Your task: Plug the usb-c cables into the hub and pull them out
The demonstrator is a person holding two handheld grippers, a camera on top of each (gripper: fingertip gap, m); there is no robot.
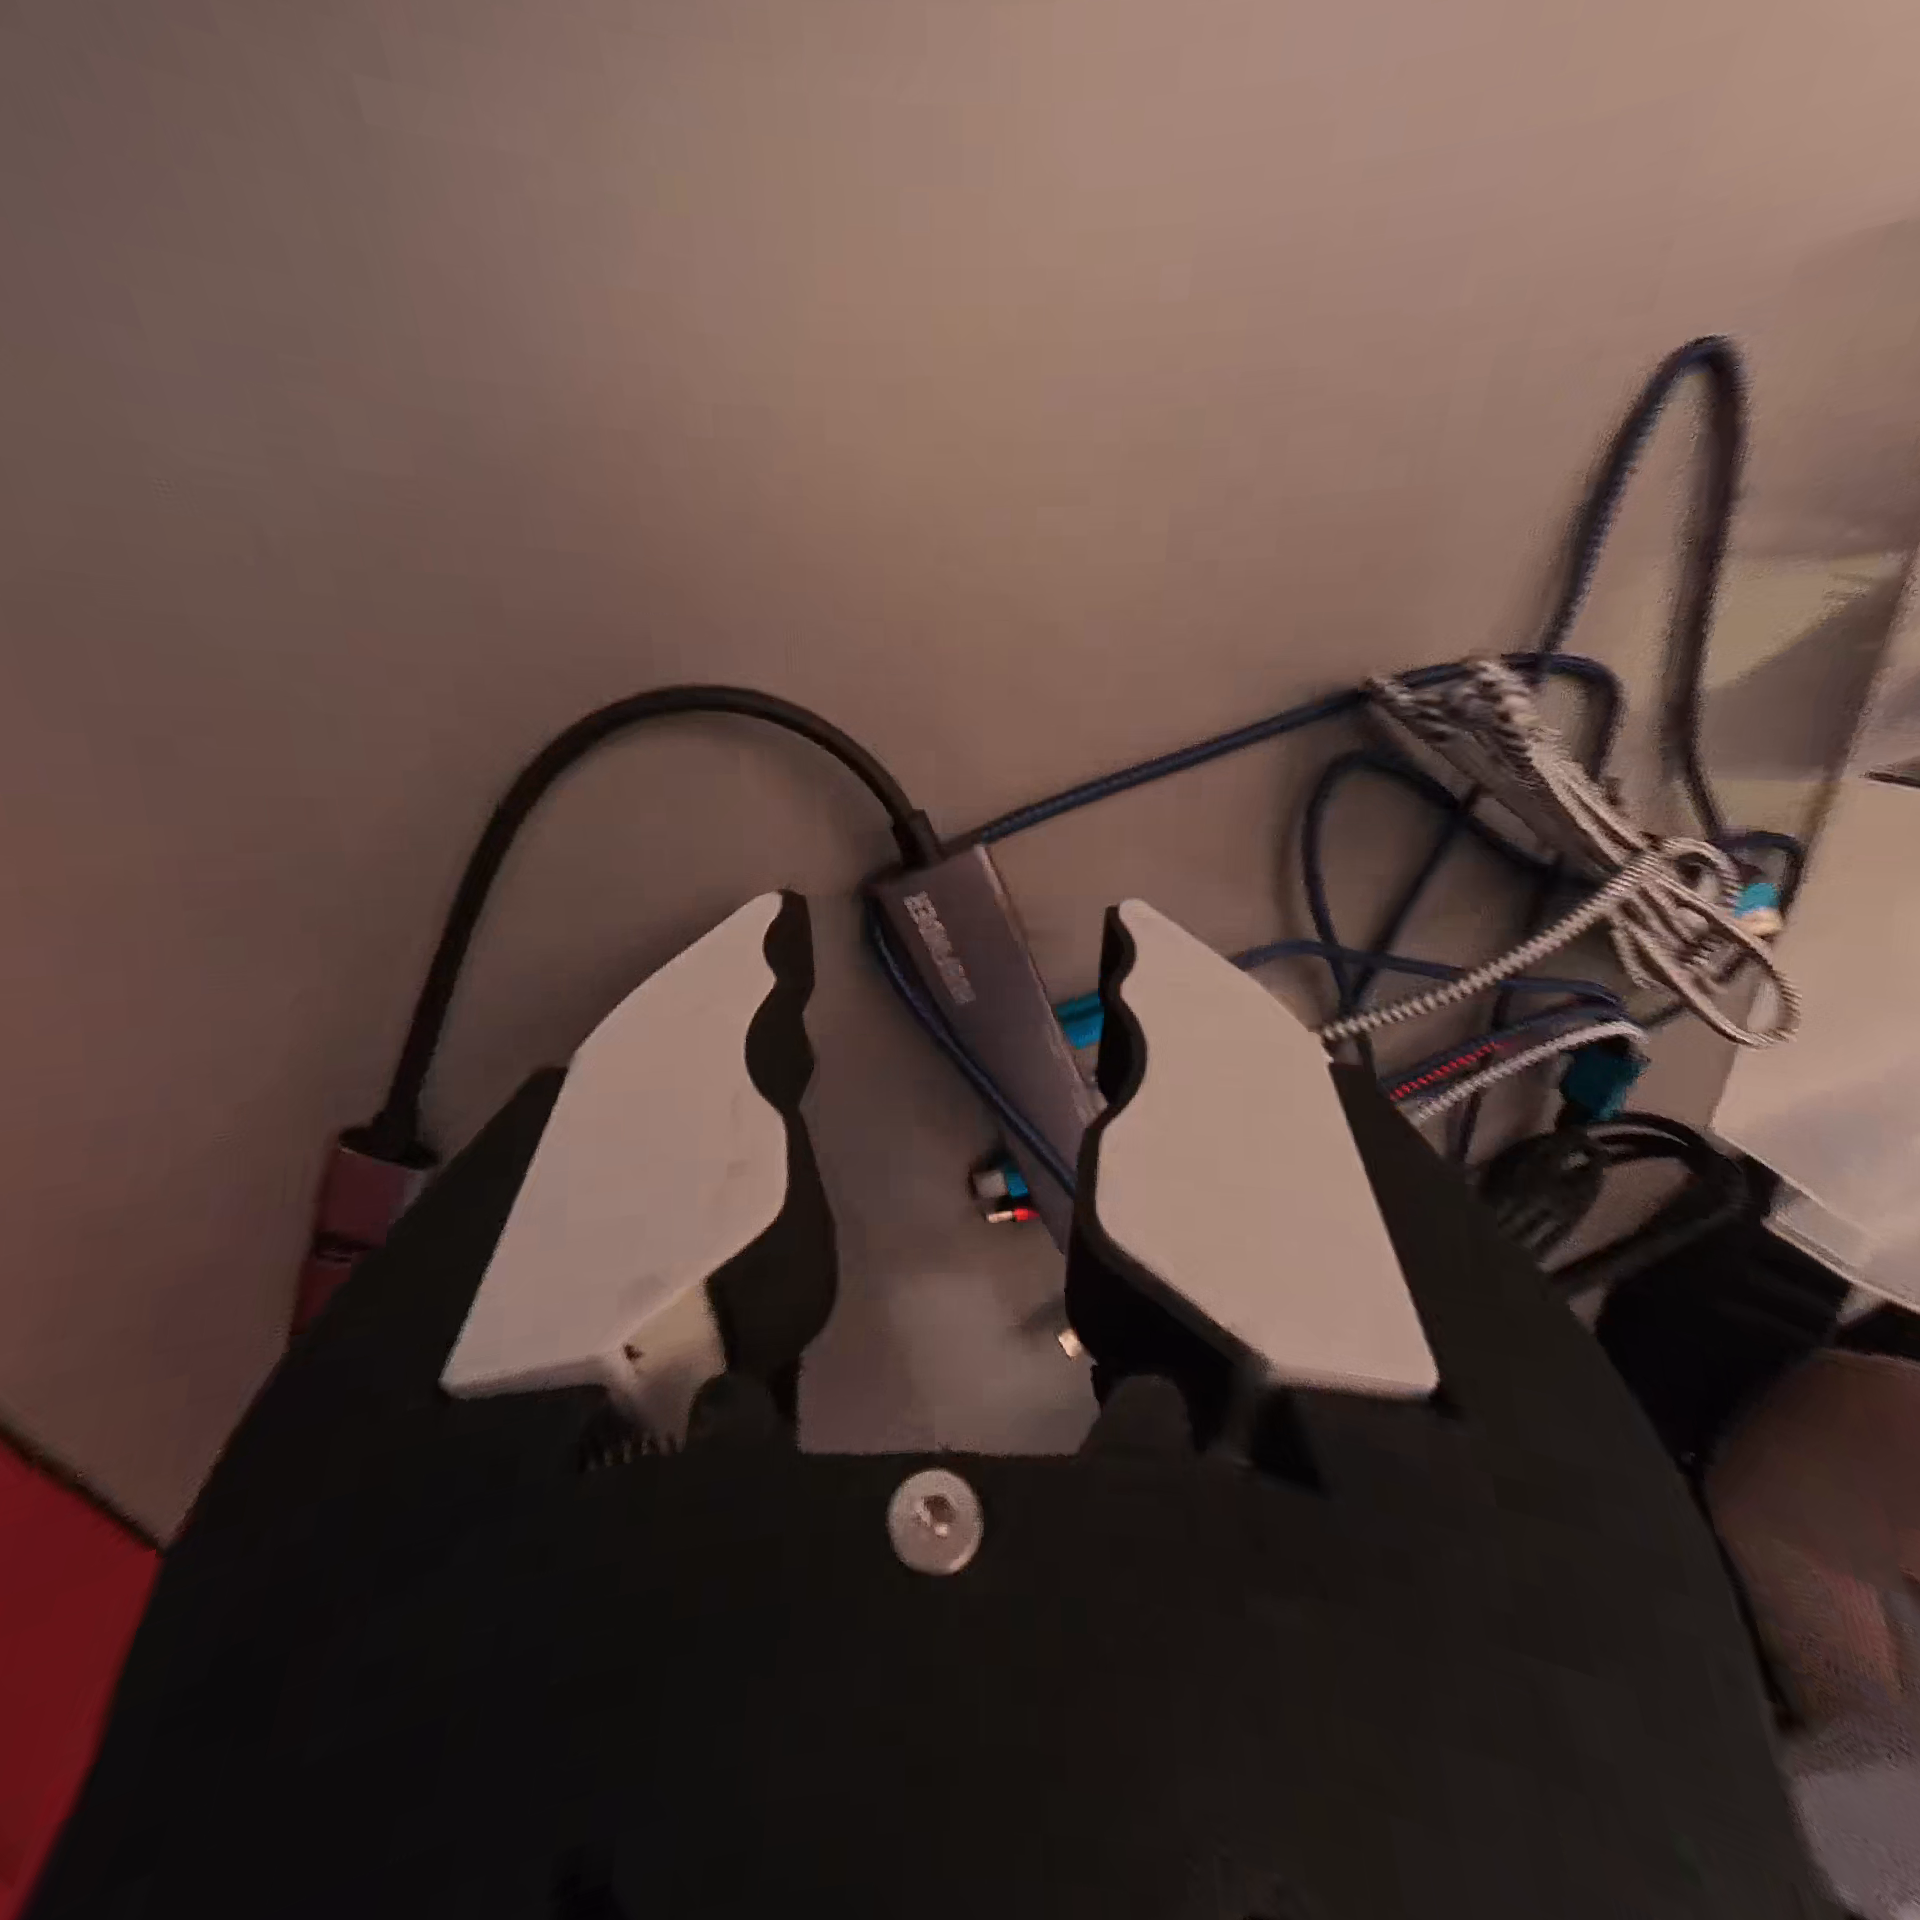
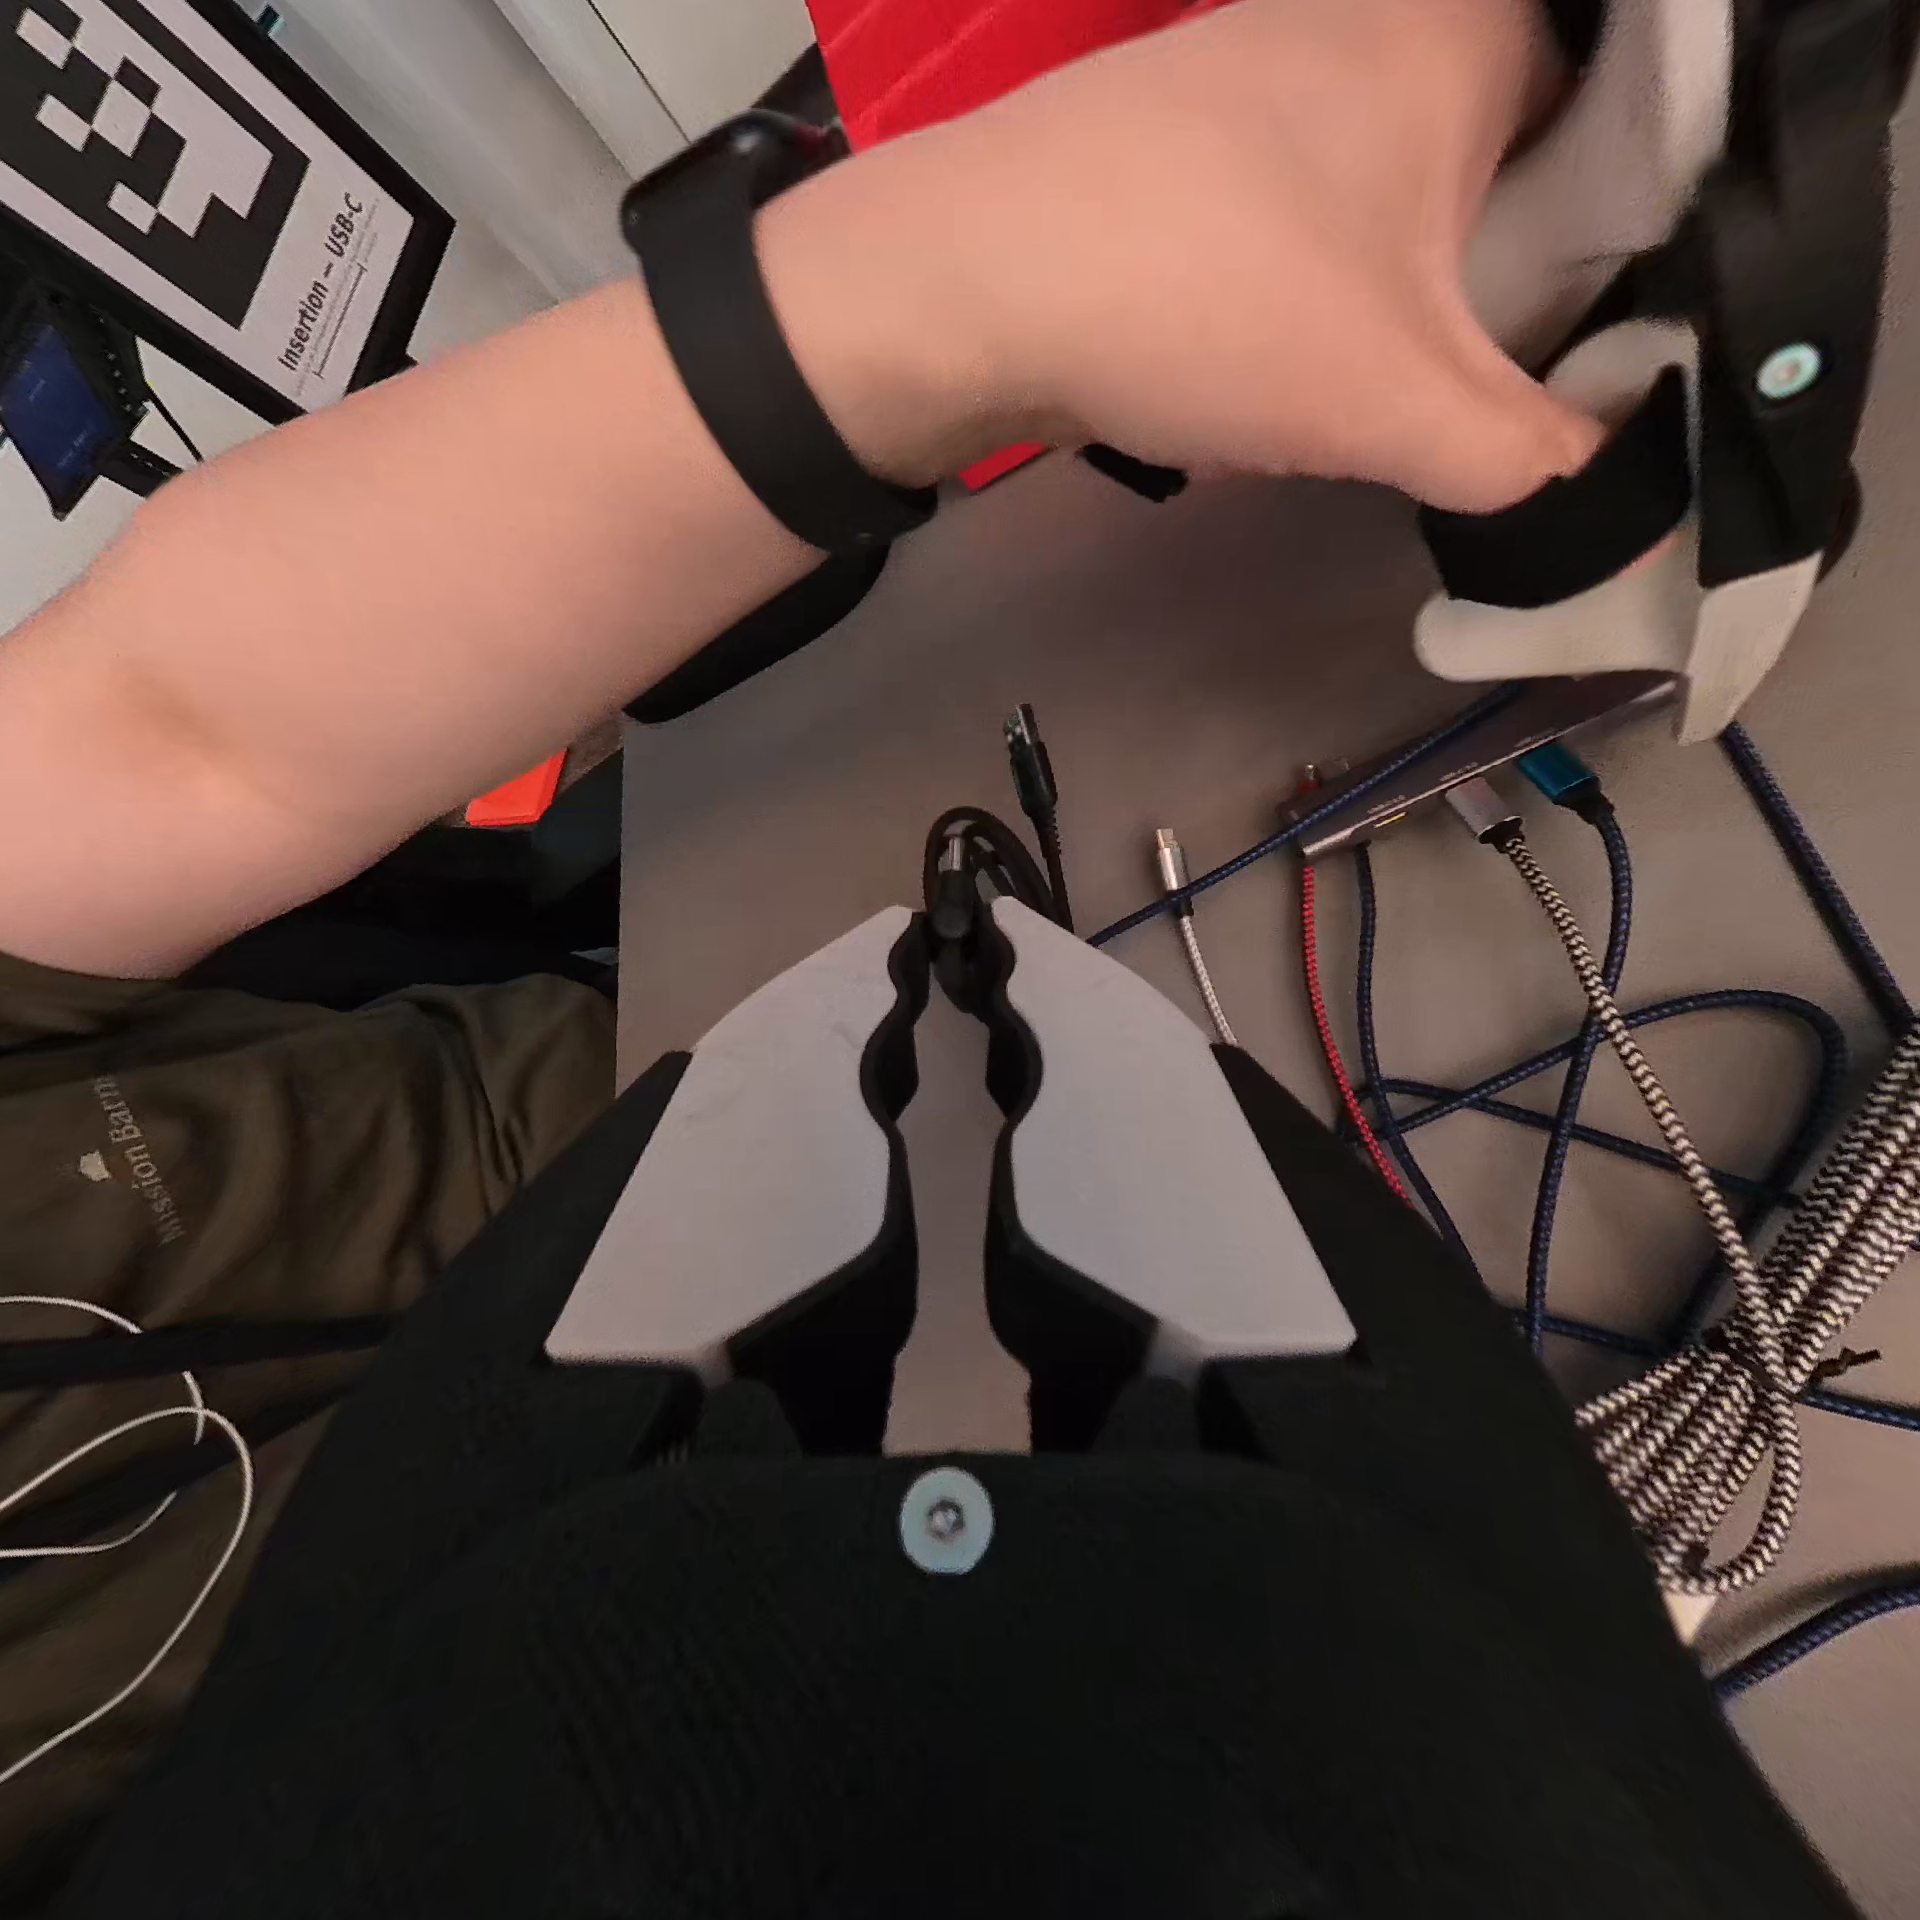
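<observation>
A dark grey hub (image 1: 961, 987) lies on the grey table, seen also in the right wrist view (image 2: 1455, 795). My left gripper (image 1: 956, 925) is open and its white fingers straddle the hub's end where a black lead (image 1: 623, 717) runs to a maroon plug (image 1: 358, 1195). In the right wrist view a hand holds the left gripper (image 2: 1600, 665) over the hub. A teal plug (image 2: 1553, 774) and a silver plug (image 2: 1481, 805) sit in the hub's side. My right gripper (image 2: 951, 920) is shut on a black cable plug (image 2: 948, 904), left of the hub.
A loose silver plug (image 2: 1169, 842) and a black USB plug (image 2: 1029, 738) lie between my right gripper and the hub. Braided cables (image 2: 1714, 1299) tangle at the right. The person's forearm with a black wristband (image 2: 769, 343) crosses above. A black-and-white marker board (image 2: 156, 156) stands far left. My right fingertips sit around 20 centimeters from my left ones.
</observation>
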